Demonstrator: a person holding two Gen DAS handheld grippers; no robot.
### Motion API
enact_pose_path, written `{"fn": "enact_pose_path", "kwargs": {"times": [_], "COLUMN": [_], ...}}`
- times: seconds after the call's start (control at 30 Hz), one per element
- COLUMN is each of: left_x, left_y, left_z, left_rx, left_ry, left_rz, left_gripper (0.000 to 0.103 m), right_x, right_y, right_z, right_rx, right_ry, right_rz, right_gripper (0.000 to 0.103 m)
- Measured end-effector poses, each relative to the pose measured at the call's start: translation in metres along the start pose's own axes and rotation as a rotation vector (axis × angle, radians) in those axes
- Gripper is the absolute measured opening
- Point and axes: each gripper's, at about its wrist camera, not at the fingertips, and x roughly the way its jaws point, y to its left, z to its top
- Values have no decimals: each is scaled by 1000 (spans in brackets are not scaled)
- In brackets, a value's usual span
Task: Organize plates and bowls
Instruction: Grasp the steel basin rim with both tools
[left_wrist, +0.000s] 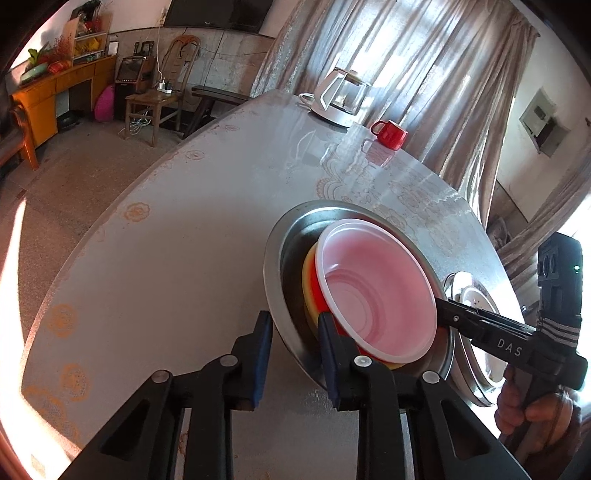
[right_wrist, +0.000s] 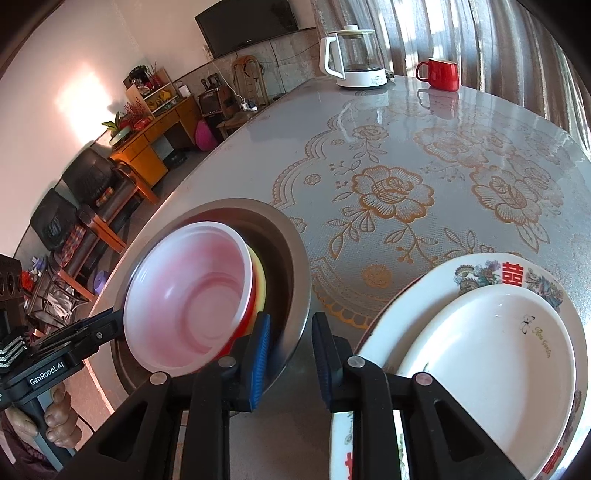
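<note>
Round flowered table (right_wrist: 406, 177), kettle (right_wrist: 354, 59) and red mug (right_wrist: 439, 74) at the far edge. Left gripper (left_wrist: 295, 354) and right gripper (right_wrist: 288, 354) nearly closed, each pinching an opposite side of the steel basin's (right_wrist: 291, 258) rim, basin tilted just beside the stacked plates (right_wrist: 491, 350). Round, so no long axis, mouth facing up; risk of the nested bowls (right_wrist: 192, 299) sliding out if one side dips.

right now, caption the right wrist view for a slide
Both grippers at the rim of a steel basin holding stacked bowls, beside stacked plates.
</note>
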Motion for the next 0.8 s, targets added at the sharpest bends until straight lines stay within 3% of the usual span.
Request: {"fn": "enact_pose_path", "kwargs": {"times": [0.23, 0.53, 0.8], "left_x": [-1, 0, -3], "left_y": [7, 11, 0], "left_z": [-3, 1, -6], "left_rx": [-15, -33, 33], "left_ry": [-7, -29, -55], "left_rz": [-77, -56, -78], "left_gripper": [19, 22, 20], "right_x": [5, 9, 8], "right_y": [1, 3, 1], "right_z": [0, -1, -4], "right_rx": [-1, 5, 9], "right_ry": [16, 25, 14], "right_rz": [28, 40, 35], "right_gripper": [20, 19, 19]}}
